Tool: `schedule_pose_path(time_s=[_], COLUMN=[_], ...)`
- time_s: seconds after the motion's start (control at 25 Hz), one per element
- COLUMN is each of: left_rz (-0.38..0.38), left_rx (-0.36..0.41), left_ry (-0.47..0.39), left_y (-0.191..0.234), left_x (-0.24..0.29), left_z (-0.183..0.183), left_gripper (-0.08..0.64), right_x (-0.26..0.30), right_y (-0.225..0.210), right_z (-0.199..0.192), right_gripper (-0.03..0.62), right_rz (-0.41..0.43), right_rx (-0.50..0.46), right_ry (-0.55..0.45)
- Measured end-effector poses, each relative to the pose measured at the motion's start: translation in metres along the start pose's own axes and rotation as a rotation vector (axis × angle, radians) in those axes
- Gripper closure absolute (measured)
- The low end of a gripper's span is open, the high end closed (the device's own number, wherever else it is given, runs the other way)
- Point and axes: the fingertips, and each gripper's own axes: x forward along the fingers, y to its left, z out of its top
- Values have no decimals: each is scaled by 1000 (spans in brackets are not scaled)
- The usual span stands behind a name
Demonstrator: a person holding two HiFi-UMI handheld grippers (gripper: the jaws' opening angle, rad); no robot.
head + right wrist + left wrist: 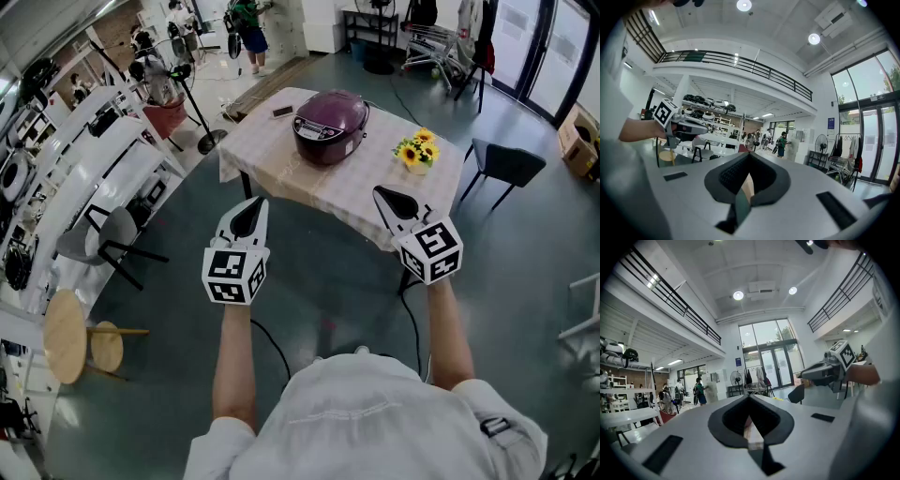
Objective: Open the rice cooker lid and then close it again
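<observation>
Both pairs of jaws are fully together with nothing between them. The left gripper point(249, 214) shows its dark pads meeting along one seam in the left gripper view point(750, 420). The right gripper point(392, 202) shows the same in the right gripper view point(749, 180). Neither touches anything. In the head view the two are held side by side in the air over the grey floor, short of the near edge of the table point(356, 192) and well apart from each other. That table, the largest thing ahead, wears a pale checked cloth. On it, toward the far left part of the top, stands the rice cooker point(330, 124). It is a rounded, dark purple body with its lid down flat and a lighter panel on the side facing the left gripper. Right of the cooker and apart from it is a small bunch of yellow flowers point(417, 150), and beyond its left side lies a small dark flat object point(282, 112). Counted: two grippers, one table, one rice cooker, one bunch of flowers, one flat object.
</observation>
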Motion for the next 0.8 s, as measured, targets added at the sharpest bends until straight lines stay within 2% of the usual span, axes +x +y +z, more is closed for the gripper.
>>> schedule_pose_path(time_s=[0.28,0.6,0.64,0.68,0.72,0.76,0.8], left_rz=[0,16,17,15,11,5,-2], left_rx=[3,11,13,15,18,22,27], left_ry=[1,-8,-9,-9,-8,-7,-7], left_y=[2,9,9,9,9,9,8], left_x=[2,7,7,8,8,8,8], left_z=[-3,-6,-6,-6,-6,-7,-8], left_gripper=[545,541,537,498,434,393,387], right_x=[4,8,9,9,10,11,12], right_y=[1,-5,-5,-4,-3,-2,0], right_z=[-4,-2,-1,-1,-1,-1,-1], right_gripper=[568,566,565,564,523,434,405], right_rz=[4,-18,-17,-14,-9,-2,6], right_rx=[-10,29,23,21,23,25,24], right_ry=[10,-12,-11,-12,-12,-12,-11])
